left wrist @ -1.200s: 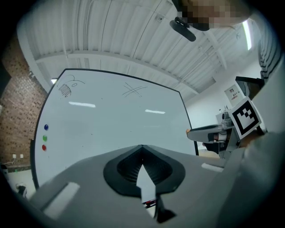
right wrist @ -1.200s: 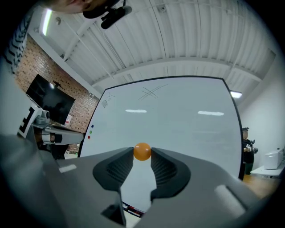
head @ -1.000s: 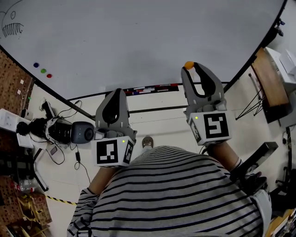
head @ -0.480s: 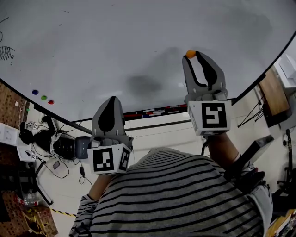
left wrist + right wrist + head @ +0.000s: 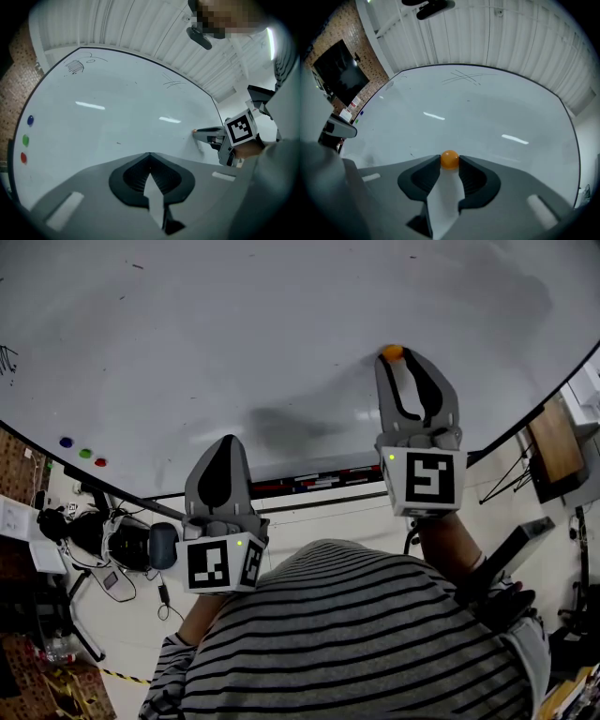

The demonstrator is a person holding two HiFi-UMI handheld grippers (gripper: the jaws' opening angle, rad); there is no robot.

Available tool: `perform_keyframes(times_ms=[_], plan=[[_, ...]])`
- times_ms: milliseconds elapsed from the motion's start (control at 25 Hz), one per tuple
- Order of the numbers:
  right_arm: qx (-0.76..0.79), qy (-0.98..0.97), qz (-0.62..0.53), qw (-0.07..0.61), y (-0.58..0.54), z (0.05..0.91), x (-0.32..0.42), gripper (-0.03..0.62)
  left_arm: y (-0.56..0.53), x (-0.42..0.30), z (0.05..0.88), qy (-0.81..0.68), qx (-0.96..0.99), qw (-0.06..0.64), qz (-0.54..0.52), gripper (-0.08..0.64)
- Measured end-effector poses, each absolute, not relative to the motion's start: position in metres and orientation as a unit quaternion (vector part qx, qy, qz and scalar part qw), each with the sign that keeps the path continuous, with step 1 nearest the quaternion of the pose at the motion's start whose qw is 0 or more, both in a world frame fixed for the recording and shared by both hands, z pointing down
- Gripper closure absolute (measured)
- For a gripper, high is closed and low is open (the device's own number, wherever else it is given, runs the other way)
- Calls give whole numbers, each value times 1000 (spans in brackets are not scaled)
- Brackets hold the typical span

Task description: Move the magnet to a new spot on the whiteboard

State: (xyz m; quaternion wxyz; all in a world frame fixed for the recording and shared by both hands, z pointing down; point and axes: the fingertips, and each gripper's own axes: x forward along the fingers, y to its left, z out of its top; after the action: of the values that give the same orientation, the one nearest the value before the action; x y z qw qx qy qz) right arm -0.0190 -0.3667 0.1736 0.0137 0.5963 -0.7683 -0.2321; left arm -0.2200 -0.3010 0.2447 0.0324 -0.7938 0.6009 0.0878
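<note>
orange round magnet pinched by right gripper at glossy white whiteboard, only clear in its own view, left gripper jaws pressed together

There is one whiteboard. I count four small round magnets: one orange magnet, one blue magnet, one green magnet and one red magnet. There are two grippers, the left gripper and the right gripper. There are two cubes with black and white squares, the left cube and the right cube. There is one person in a striped shirt.
</note>
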Motion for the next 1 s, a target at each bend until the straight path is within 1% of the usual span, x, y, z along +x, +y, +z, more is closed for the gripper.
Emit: perform_keyframes(times_ms=[240, 400, 520, 560, 680, 800, 880, 1000], plan=[[577, -786, -221, -12, -362, 172, -19, 467, -301, -214, 248, 601, -794, 28, 84, 543], [563, -799, -210, -37, -338, 166, -12, 440, -291, -200, 248, 594, -800, 27, 80, 543], [558, -804, -202, -38, -315, 169, -3, 439, -277, -188, 245, 588, -804, 34, 80, 543], [556, -806, -199, -38, -307, 172, 0, 448, -272, -182, 245, 587, -805, 35, 80, 545], [554, -809, -193, -31, -283, 185, 11, 540, -252, -165, 245, 585, -806, 40, 81, 545], [557, -810, -182, -14, -254, 198, 22, 592, -223, -150, 245, 582, -808, 41, 81, 543], [561, -810, -172, -3, -233, 206, 33, 592, -202, -139, 246, 581, -809, 41, 80, 544], [557, -815, -157, -7, -202, 214, 53, 592, -172, -120, 247, 585, -806, 43, 81, 545]])
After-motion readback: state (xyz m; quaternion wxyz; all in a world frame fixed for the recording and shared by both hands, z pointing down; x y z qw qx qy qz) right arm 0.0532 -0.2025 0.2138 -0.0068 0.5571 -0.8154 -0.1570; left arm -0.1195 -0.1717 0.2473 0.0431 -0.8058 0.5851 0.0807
